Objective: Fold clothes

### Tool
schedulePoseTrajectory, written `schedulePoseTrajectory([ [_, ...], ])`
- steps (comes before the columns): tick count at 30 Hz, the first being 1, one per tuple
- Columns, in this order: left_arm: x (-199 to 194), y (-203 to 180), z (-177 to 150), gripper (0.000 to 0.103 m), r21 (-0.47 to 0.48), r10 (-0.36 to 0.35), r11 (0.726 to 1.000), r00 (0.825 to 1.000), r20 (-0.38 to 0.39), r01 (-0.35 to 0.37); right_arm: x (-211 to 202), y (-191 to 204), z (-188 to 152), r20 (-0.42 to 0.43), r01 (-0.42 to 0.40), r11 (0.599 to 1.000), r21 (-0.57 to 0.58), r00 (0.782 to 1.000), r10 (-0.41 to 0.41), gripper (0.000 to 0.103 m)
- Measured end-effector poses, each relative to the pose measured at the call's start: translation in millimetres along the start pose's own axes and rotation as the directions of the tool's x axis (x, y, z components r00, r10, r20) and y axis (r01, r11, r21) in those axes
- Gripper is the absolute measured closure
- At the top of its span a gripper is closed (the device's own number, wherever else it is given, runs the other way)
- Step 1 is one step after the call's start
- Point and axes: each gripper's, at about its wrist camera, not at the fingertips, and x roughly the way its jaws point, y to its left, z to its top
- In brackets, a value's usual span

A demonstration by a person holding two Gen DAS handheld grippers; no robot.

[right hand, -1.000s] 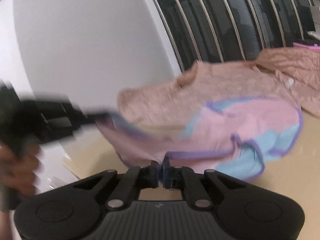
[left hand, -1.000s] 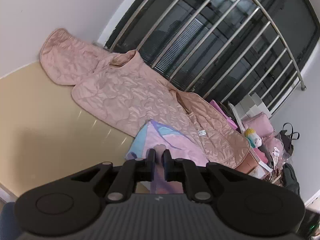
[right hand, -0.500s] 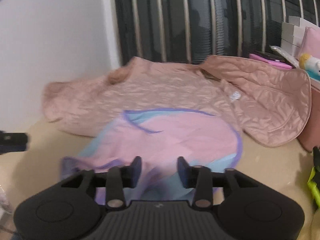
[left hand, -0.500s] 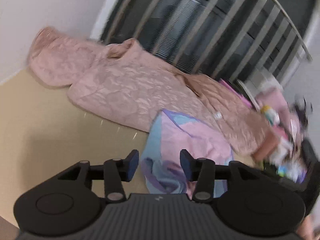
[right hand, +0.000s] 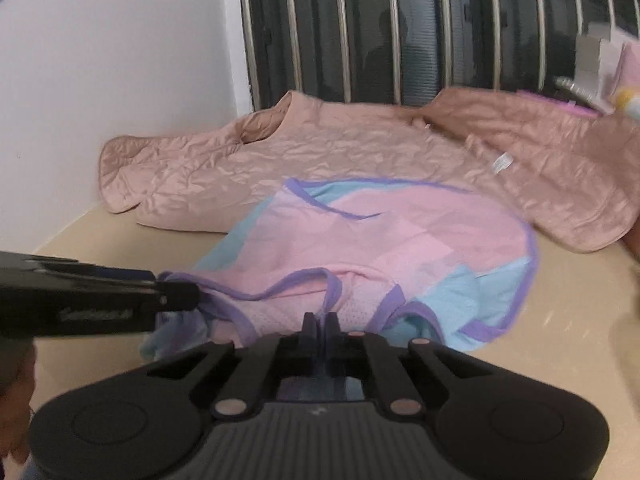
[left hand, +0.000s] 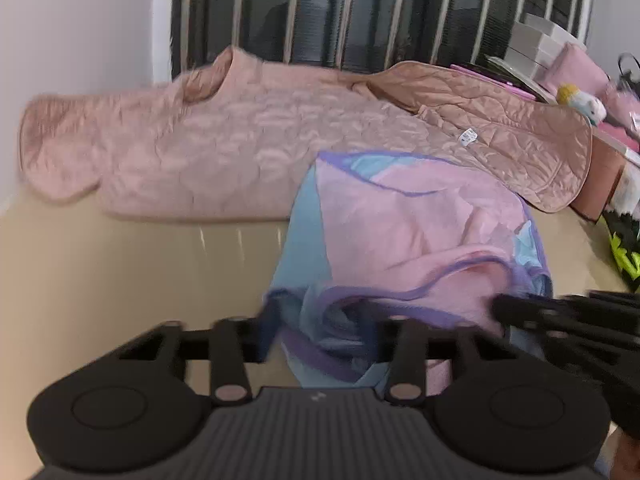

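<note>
1. While the pink, blue and purple-trimmed garment [right hand: 384,248] lies rumpled on the beige desk [right hand: 560,320], its far edge overlapping the quilted pink jacket [right hand: 340,148] spread along the barred window [right hand: 400,20], both tools work at its near hem.
2. Seen from its own camera, the right hand-held gripper [right hand: 320,322] has its jaws pinched together on the purple-edged near hem.
3. At the near left corner, the left hand-held gripper [left hand: 324,332] is closing with bunched cloth between its jaws; blur hides whether the pads press yet.
4. Judged from this, the step is taking hold of the near edge for a first fold. Next, both corners likely need lifting together and carrying toward the far edge, kept taut and level.
5. Half a second earlier both pairs of jaws stood wide above the cloth; a second earlier both were nearly shut and higher, the garment draped partly over the jacket.
</note>
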Motion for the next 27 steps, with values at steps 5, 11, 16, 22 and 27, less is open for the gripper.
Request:
schedulePoseTrajectory([
  [5,-20,4,-15,0.081,0.013,0.009,1.000,1.000,0.017,-0.010,-50,-10,-9,0.059,0.042,0.999,-0.035,0.997,-0.040,0.100],
  [11,-29,-18,-27,0.078,0.087,0.069,0.994,0.996,0.048,-0.073,-71,-23,-26,0.026,0.101,0.993,-0.062,0.995,-0.100,0.100],
  [16,-40,-29,-22,0.062,0.063,-0.052,0.997,0.998,0.048,0.049,-82,-17,-30,0.047,0.081,0.994,-0.072,0.996,-0.078,0.100],
  [22,-40,-35,-18,0.058,0.014,-0.132,0.991,0.991,0.022,0.132,-92,-15,-30,0.074,0.088,0.993,-0.079,0.994,-0.082,0.100],
  [27,-35,-48,-16,0.058,0.024,-0.125,0.992,0.992,0.030,0.125,-97,-14,-33,0.072,0.078,0.993,-0.086,0.995,-0.072,0.100],
])
